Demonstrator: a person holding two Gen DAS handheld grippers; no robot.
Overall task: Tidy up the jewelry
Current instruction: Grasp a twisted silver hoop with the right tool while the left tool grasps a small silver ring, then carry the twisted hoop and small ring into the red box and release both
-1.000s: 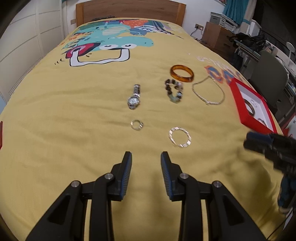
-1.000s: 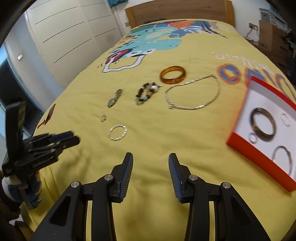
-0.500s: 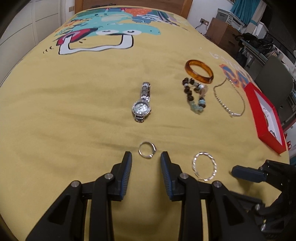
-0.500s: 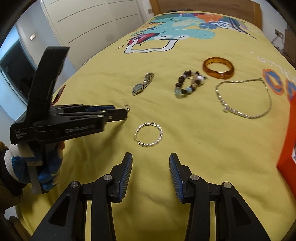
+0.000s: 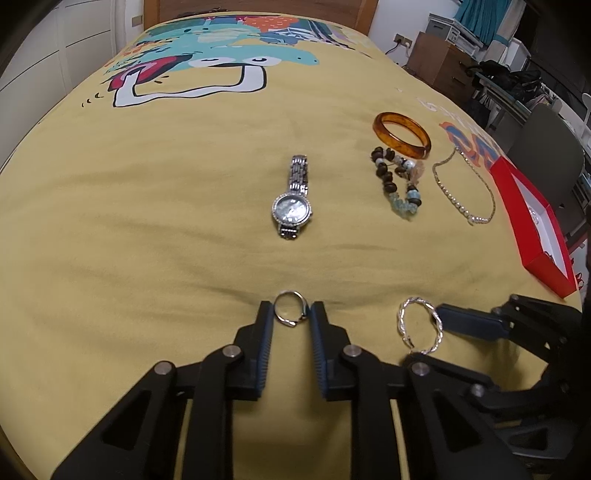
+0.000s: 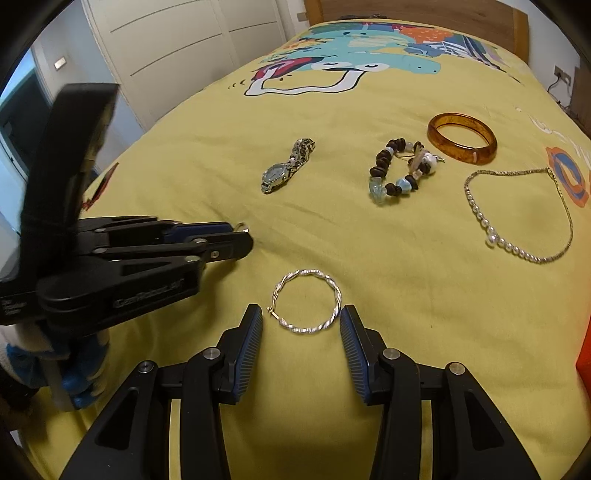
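Observation:
Jewelry lies on a yellow bedspread. A small silver ring (image 5: 290, 308) sits between the open fingertips of my left gripper (image 5: 291, 314), which rest on the cover at either side of it. A twisted silver bangle (image 6: 306, 301) lies between the open fingertips of my right gripper (image 6: 301, 319); it also shows in the left wrist view (image 5: 420, 326). Farther off lie a silver watch (image 5: 293, 206), a bead bracelet (image 5: 397, 182), an amber bangle (image 5: 401, 134) and a pearl chain necklace (image 5: 467, 188).
A red box with a white lining (image 5: 532, 225) stands at the bed's right edge with rings inside. White wardrobe doors (image 6: 177, 44) stand to the left; a wooden headboard (image 5: 258, 7) is at the far end. Furniture crowds the right side.
Both grippers have moved forward and down to the bedspread. The left one now straddles the small ring, the right one straddles the twisted bangle. Both stay open.

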